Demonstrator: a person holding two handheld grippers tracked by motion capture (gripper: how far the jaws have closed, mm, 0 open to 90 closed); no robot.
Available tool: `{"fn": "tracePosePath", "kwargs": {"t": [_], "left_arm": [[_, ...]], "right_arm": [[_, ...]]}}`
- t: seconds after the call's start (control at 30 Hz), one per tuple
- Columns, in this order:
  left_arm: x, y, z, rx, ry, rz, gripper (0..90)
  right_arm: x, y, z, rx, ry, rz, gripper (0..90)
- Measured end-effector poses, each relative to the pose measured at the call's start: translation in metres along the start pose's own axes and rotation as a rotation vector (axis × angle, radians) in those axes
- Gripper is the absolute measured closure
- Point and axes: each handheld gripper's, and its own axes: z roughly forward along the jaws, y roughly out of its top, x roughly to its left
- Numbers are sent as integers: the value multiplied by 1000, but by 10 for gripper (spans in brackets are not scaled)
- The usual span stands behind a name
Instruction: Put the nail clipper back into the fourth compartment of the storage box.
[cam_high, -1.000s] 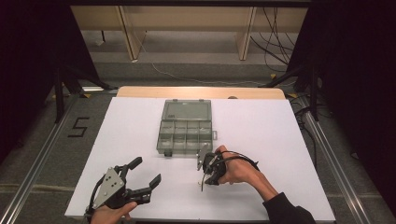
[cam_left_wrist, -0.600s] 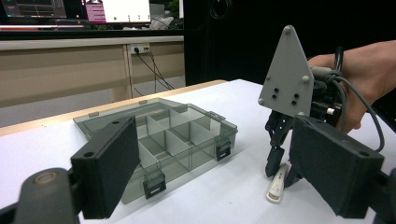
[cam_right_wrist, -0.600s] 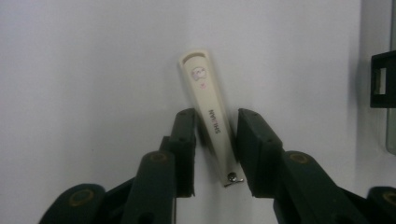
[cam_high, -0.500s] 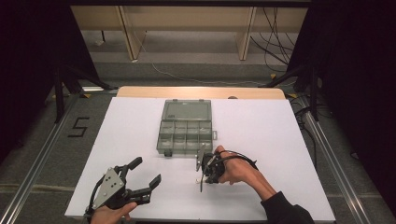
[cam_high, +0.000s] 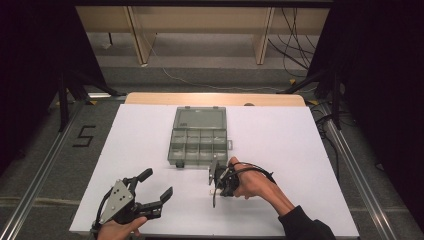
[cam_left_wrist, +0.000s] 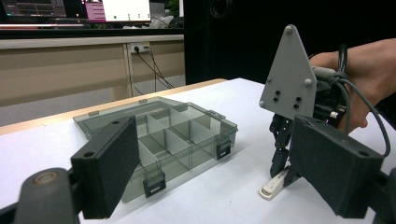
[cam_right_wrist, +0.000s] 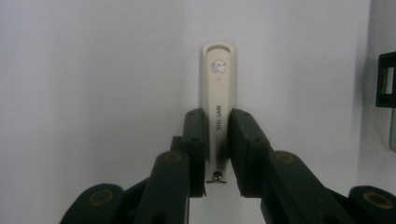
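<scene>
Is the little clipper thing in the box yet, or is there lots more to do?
Not yet. Done so far: the compartment box lies open on the table, its compartments looking empty. In hand: the right gripper has its jaws either side of the cream nail clipper, which rests on the table beside the box. The left gripper waits open. Probably left: lifting the clipper into a compartment.

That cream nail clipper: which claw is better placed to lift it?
The right claw: its jaws flank the nail clipper on the table. The left claw sits open, well away.
</scene>
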Motion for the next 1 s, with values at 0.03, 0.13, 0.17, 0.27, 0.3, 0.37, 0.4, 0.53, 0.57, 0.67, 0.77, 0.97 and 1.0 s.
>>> {"fn": "tracePosePath", "kwargs": {"t": [0.03,0.13,0.17,0.27,0.3,0.37,0.4,0.53,0.57,0.67,0.77,0.97,1.0], "left_arm": [[0,0,0,1,1,0,156],[0,0,0,1,2,-1,156],[0,0,0,2,2,0,155],[0,0,0,-2,4,0,155],[0,0,0,-1,2,-3,155],[0,0,0,0,1,-1,155],[0,0,0,-2,1,-2,155],[1,0,0,-3,2,5,155],[0,0,0,-3,4,0,155],[1,0,0,-3,2,7,155],[0,0,0,-3,9,-5,155],[1,0,-1,3,16,-1,155],[1,0,-1,3,16,0,155]], "right_arm": [[0,0,0,2,-3,-1,773],[-1,0,-1,16,-18,-30,773],[1,1,-1,16,-24,-10,773],[2,2,-1,15,-24,-4,774],[3,2,-1,13,-19,6,774],[2,2,-2,-6,-12,15,774],[2,2,-3,-21,-10,20,774],[0,1,-11,-74,-13,32,774],[-1,1,-12,-87,-17,44,774],[-5,-3,-16,-124,-24,73,775],[-12,-8,-26,-183,-49,128,774],[-21,-13,-41,-262,-106,198,774],[-23,-14,-44,-284,-124,216,774]]}}
